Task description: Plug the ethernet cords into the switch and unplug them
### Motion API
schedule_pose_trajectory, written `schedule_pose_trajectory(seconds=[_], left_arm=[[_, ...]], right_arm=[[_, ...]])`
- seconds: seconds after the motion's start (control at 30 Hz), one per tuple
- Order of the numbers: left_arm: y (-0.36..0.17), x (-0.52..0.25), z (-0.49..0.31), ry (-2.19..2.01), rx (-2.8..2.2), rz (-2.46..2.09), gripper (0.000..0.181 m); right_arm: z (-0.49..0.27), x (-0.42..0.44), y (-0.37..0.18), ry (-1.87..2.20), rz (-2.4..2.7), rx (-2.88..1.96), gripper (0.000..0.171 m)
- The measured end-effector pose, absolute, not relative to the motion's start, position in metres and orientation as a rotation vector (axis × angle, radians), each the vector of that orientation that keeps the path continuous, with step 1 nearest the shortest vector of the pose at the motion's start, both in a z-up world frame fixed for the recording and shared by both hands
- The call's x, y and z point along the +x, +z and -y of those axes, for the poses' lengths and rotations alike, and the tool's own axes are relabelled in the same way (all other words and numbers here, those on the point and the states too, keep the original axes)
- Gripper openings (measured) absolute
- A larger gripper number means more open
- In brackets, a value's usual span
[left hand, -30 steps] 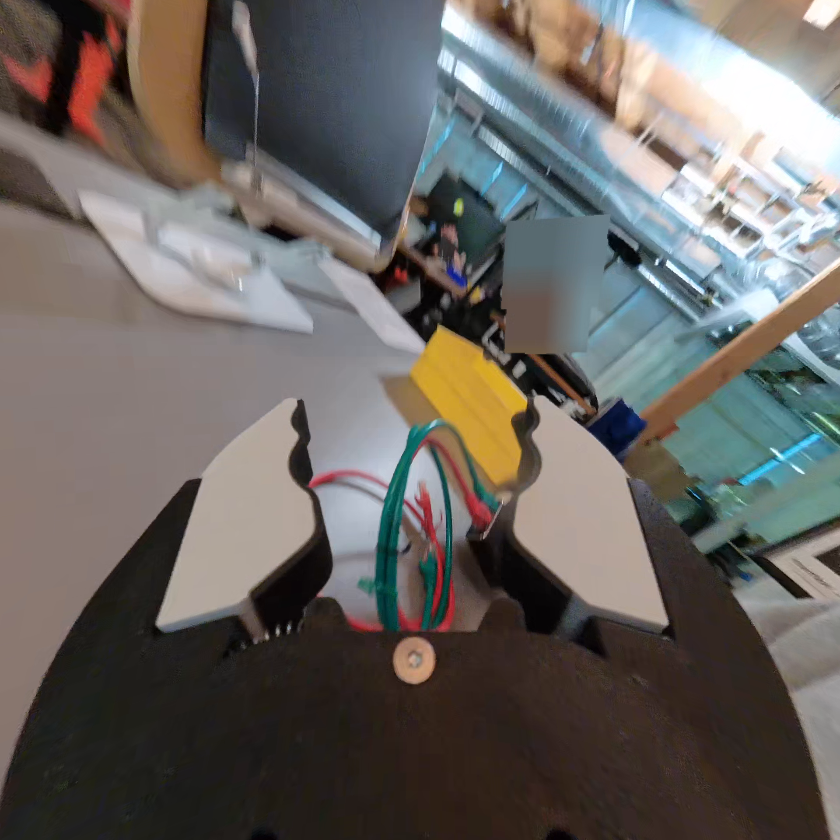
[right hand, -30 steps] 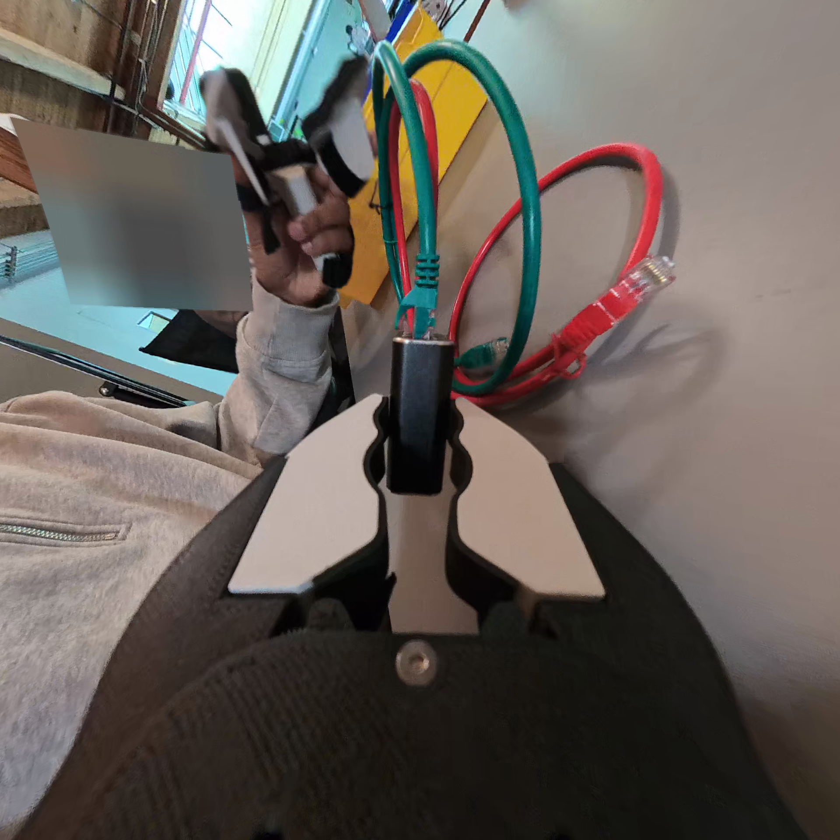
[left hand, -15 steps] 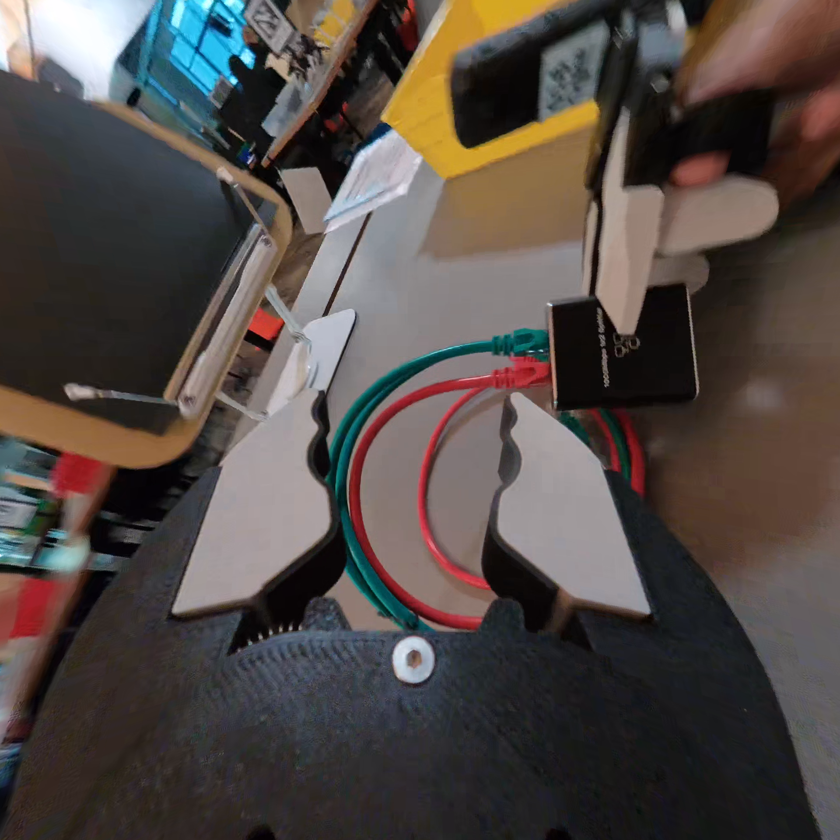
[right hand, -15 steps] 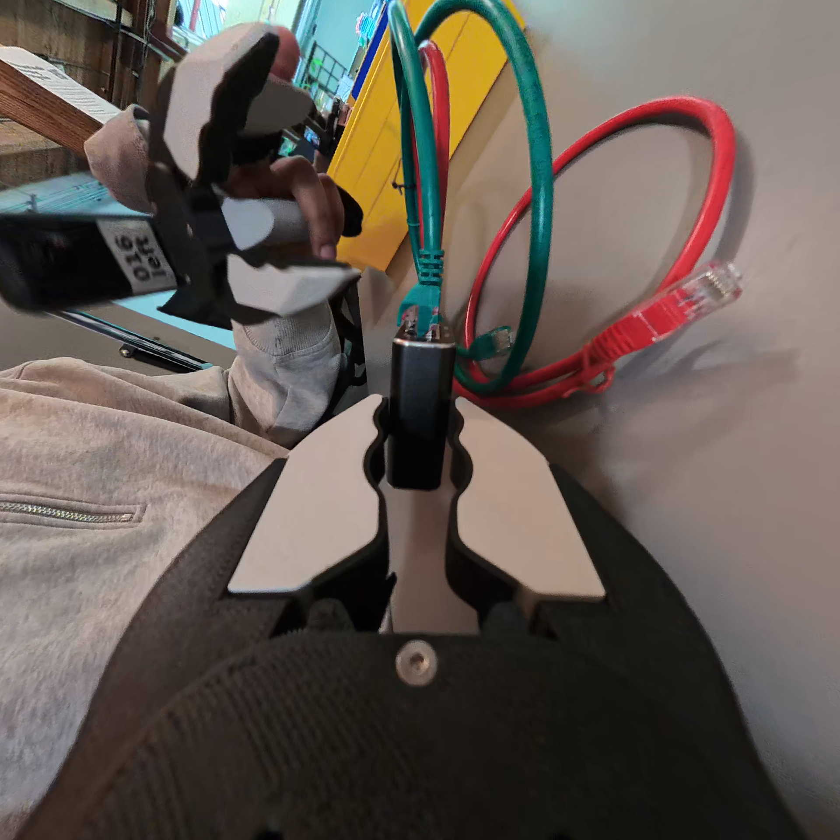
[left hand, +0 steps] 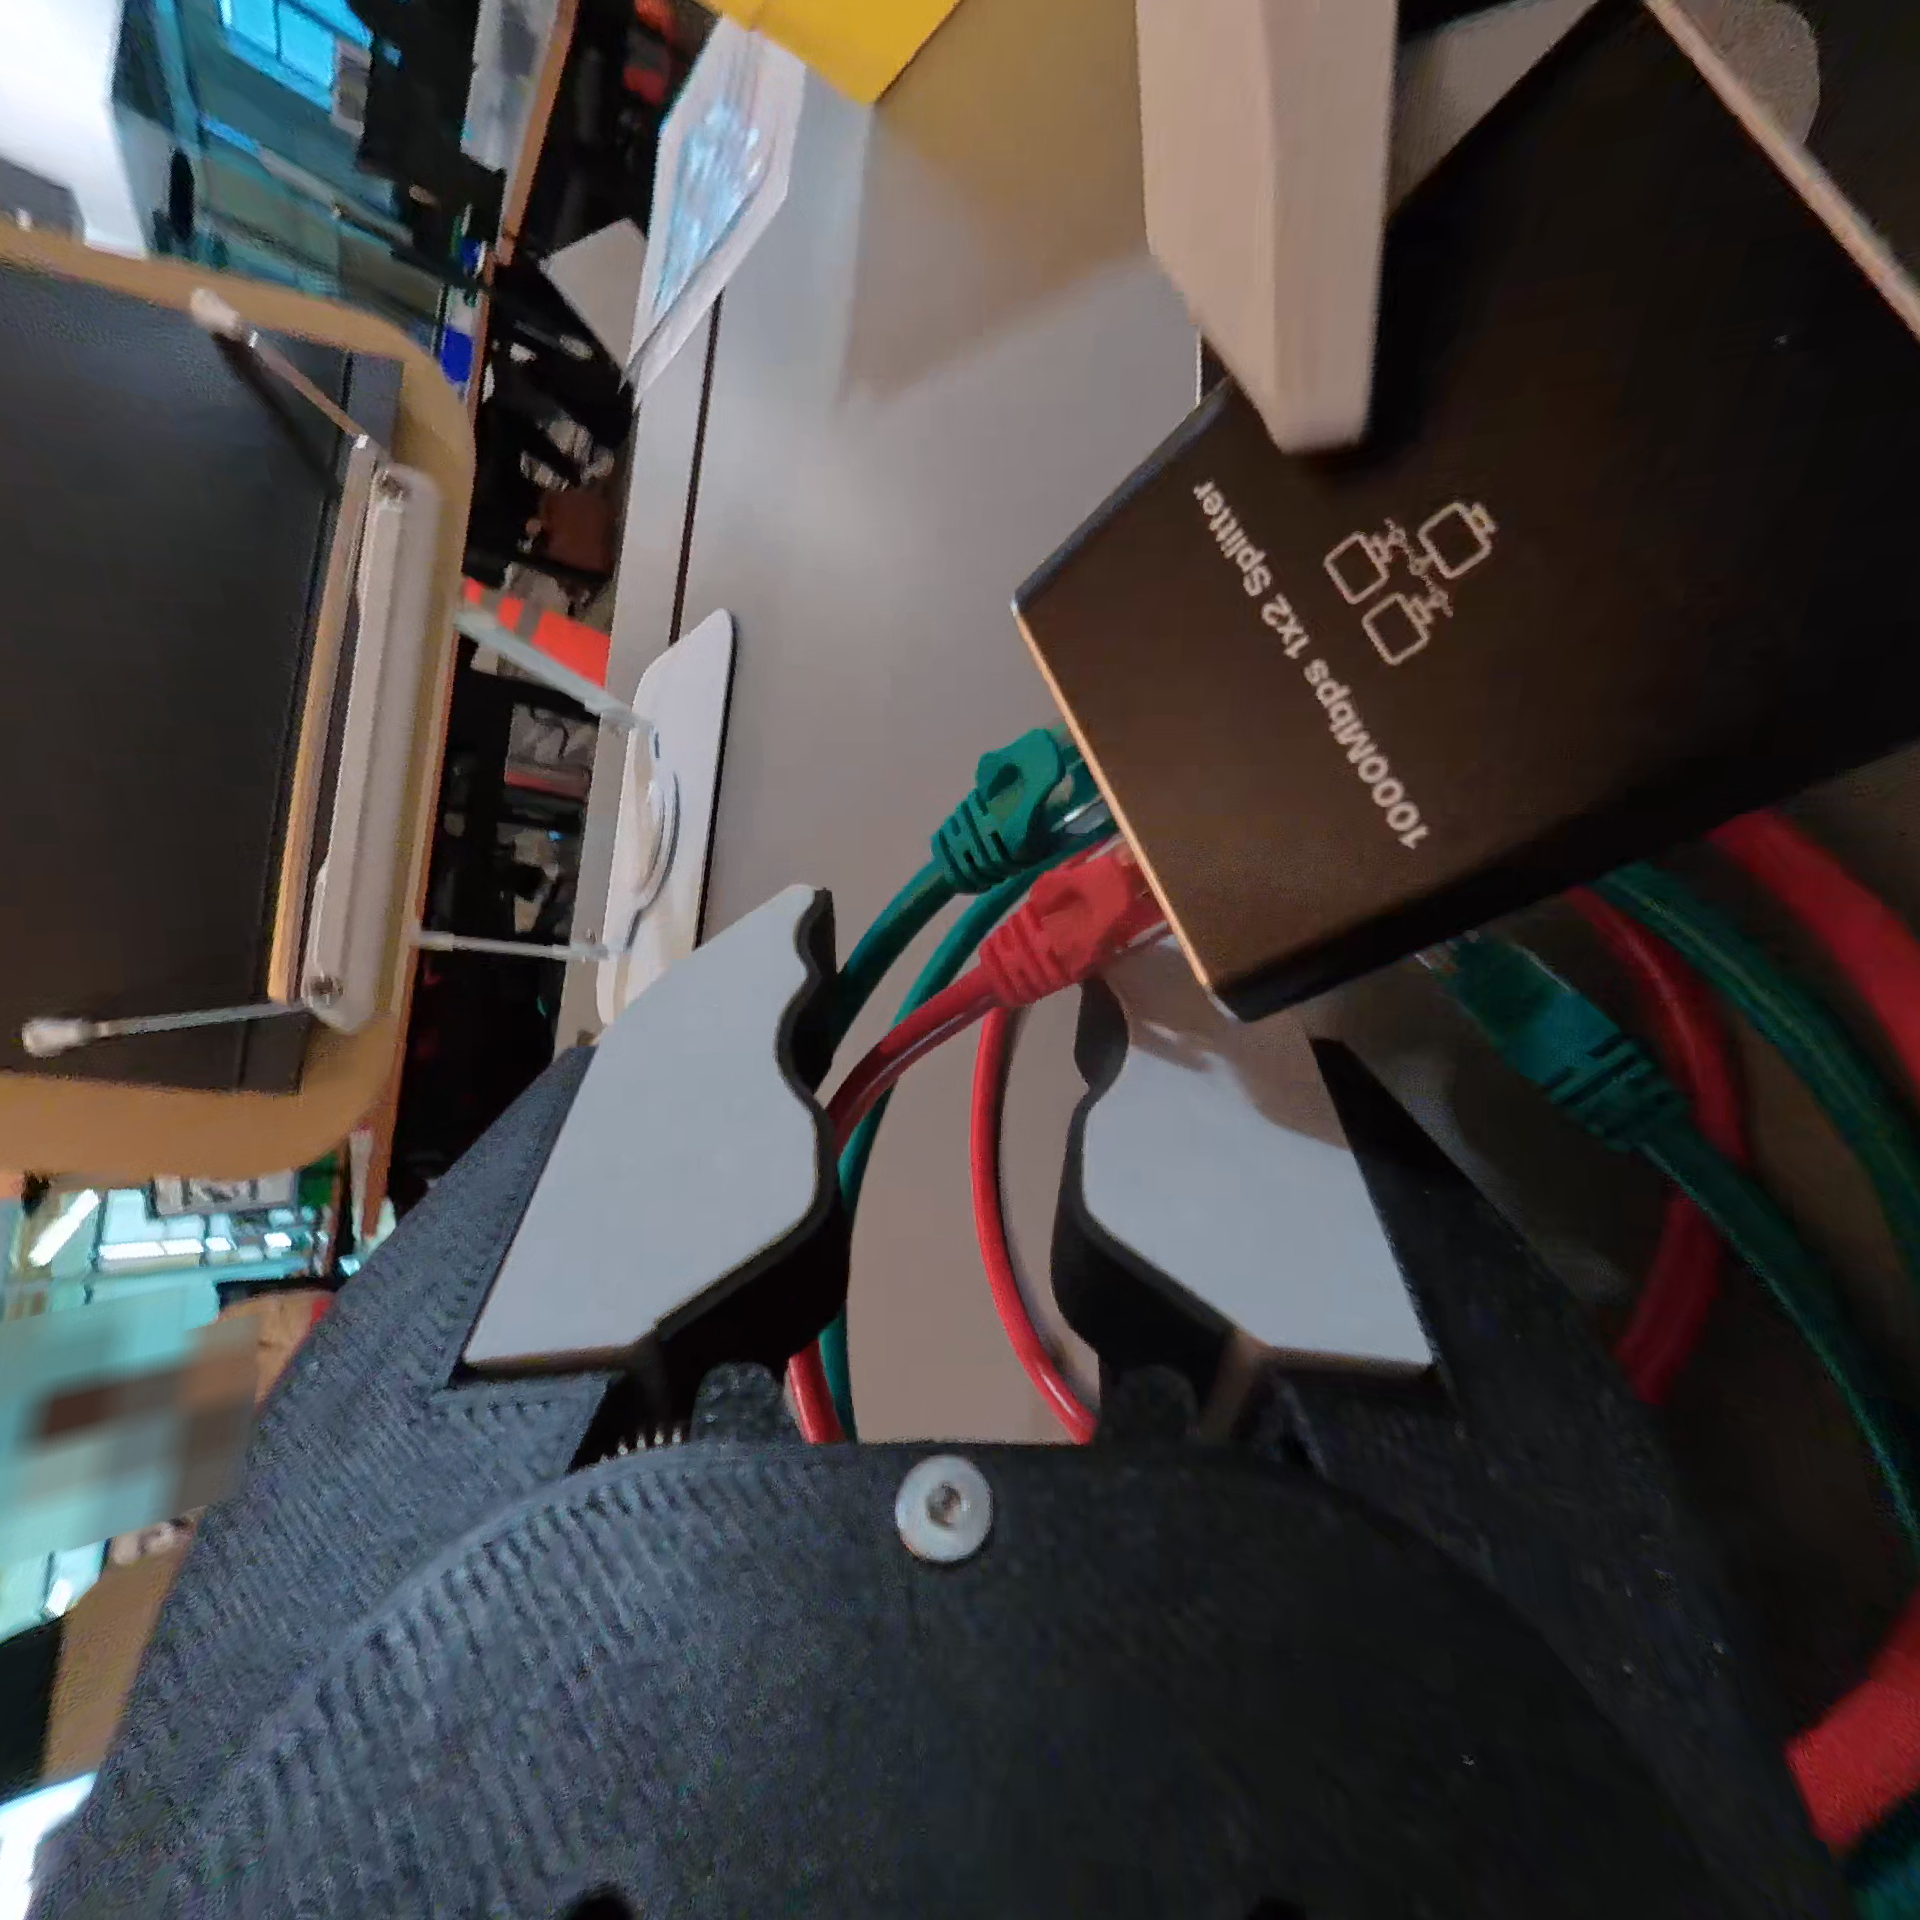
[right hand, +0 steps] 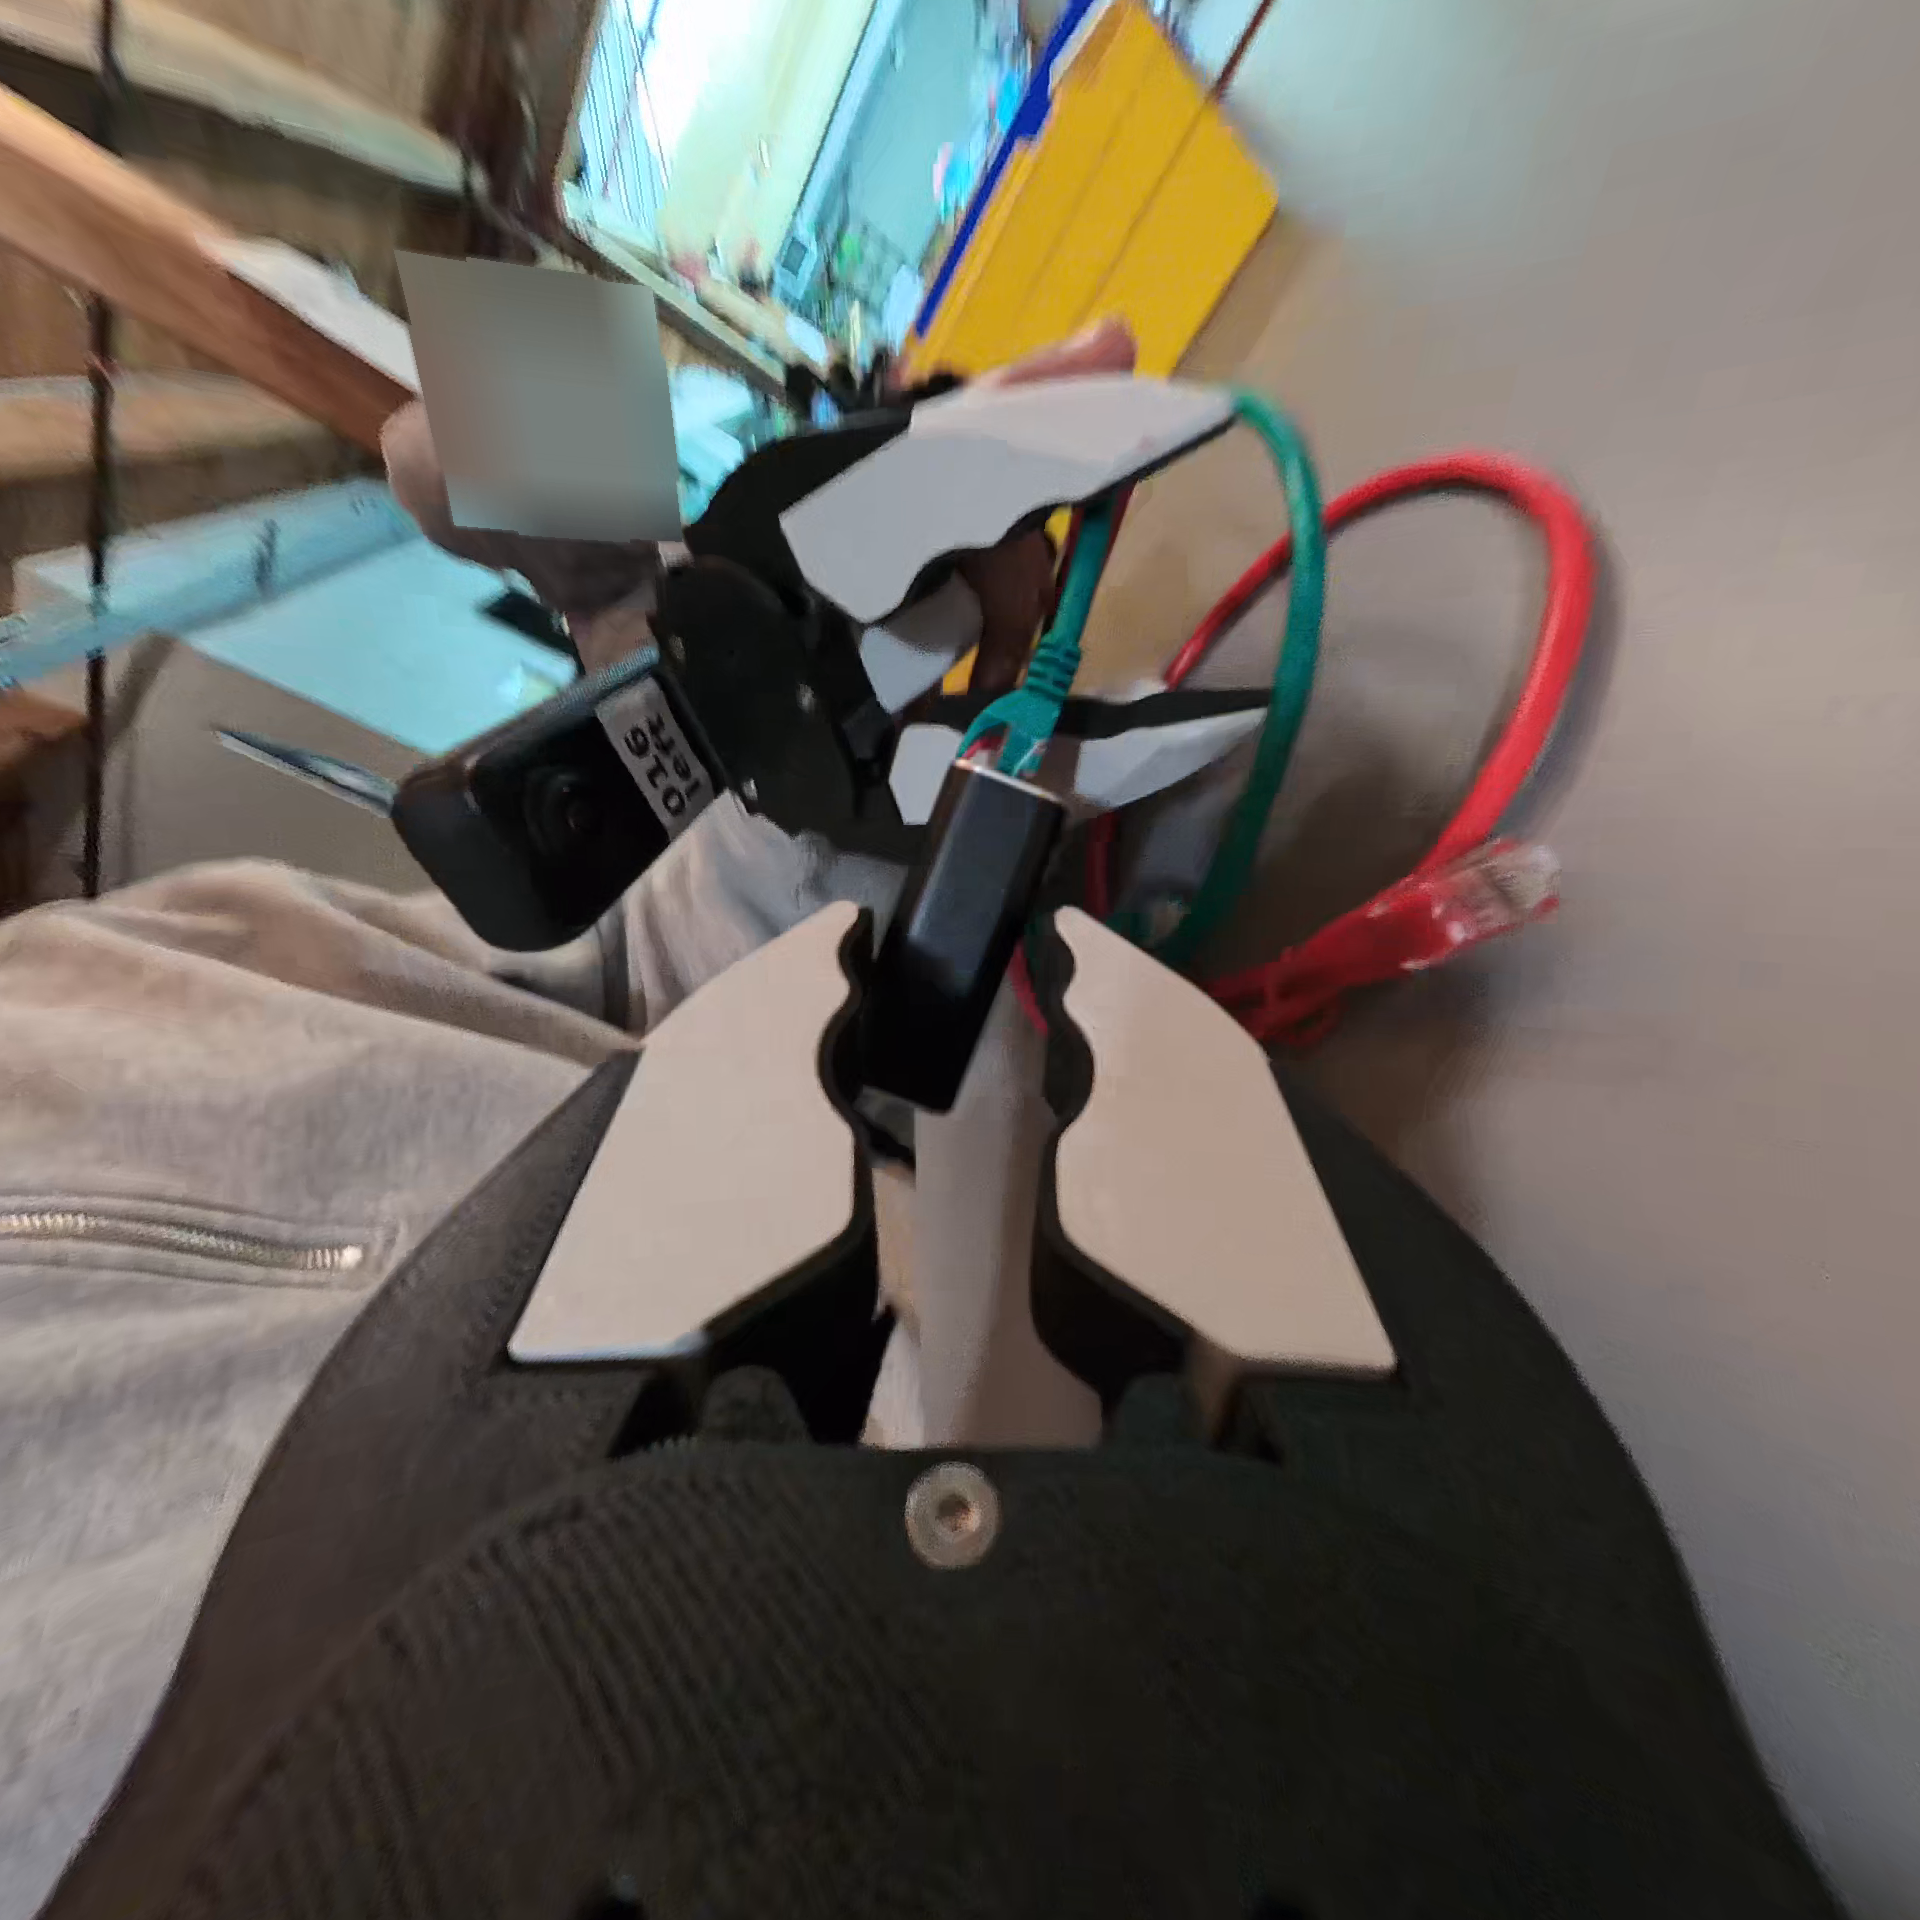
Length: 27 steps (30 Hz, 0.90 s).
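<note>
Left wrist view: the left gripper (left hand: 951, 997), jaws released, is closing in on the red plug (left hand: 1065, 940) seated beside the green plug (left hand: 992, 805) in the switch (left hand: 1455, 675).

Right wrist view: the right gripper (right hand: 956, 997) is loosening around the now tilted switch (right hand: 961, 935); unplugging is likely imminent.

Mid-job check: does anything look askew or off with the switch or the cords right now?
Yes. The switch sits tilted between the fingers of the right gripper, leaning on one finger with a gap at the other, so the hold looks loose. The green plug and red plug both look seated.
</note>
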<state>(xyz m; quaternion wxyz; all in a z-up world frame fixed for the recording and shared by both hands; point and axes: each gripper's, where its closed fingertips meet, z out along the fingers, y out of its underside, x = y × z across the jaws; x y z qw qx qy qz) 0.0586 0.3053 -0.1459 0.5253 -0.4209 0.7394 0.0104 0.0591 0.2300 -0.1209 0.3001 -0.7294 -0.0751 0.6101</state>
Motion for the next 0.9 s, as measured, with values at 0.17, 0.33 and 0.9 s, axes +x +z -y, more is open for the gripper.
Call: schedule_pose_trajectory(seconds=[0.17,0.33,0.9], left_arm=[[-0.148,0.035,-0.332,0.010,-1.279,-1.656,0.043],[-0.172,0.006,-0.343,-0.063,-1.760,-1.619,0.040],[-0.151,0.056,-0.267,-0.705,-1.713,-1.573,0.070]], right_arm=[[-0.252,0.093,-0.106,1.477,0.022,-1.794,0.040],[-0.249,0.086,-0.103,1.352,0.088,-1.780,0.041],[-0.252,0.067,-0.117,1.290,0.068,-1.824,0.035]])
